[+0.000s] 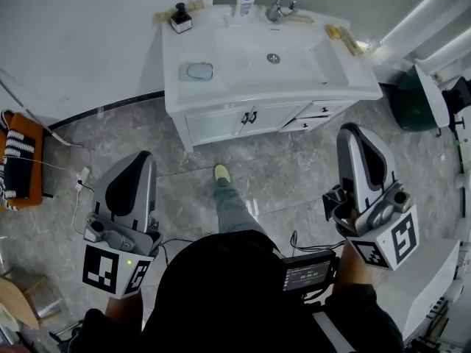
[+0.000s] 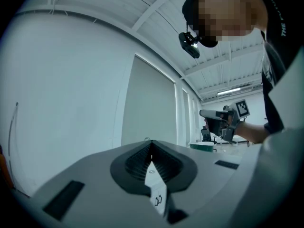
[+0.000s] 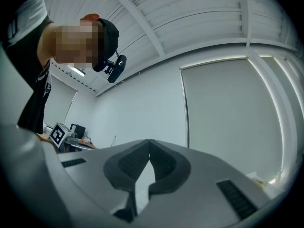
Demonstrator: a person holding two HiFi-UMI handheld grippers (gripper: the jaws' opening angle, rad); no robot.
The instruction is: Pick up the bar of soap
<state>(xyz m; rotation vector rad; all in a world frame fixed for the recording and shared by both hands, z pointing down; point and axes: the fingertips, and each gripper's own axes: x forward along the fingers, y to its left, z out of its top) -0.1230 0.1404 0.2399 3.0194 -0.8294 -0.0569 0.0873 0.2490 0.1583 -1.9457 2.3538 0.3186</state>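
Observation:
The bar of soap (image 1: 197, 70) is a pale blue-grey oval lying on the white vanity top (image 1: 184, 94), left of the basin. Both grippers hang over the floor well short of the vanity, pointing toward it. My left gripper (image 1: 142, 155) is at the lower left, jaws shut with nothing between them. My right gripper (image 1: 352, 128) is at the right, also shut and empty. In the left gripper view, the left gripper (image 2: 151, 141) faces a bare wall with its tips together. In the right gripper view, the right gripper (image 3: 149, 140) likewise faces a wall. Neither gripper view shows the soap.
On the vanity stand a black bottle (image 1: 180, 19), a pump bottle (image 1: 244, 2) and a tap (image 1: 283, 2) behind the basin (image 1: 273, 58). Cabinet doors (image 1: 246, 118) face me, and my shoe (image 1: 221, 173) is on the tiled floor. An orange seat (image 1: 18, 160) is at left and a green bin (image 1: 412, 98) at right.

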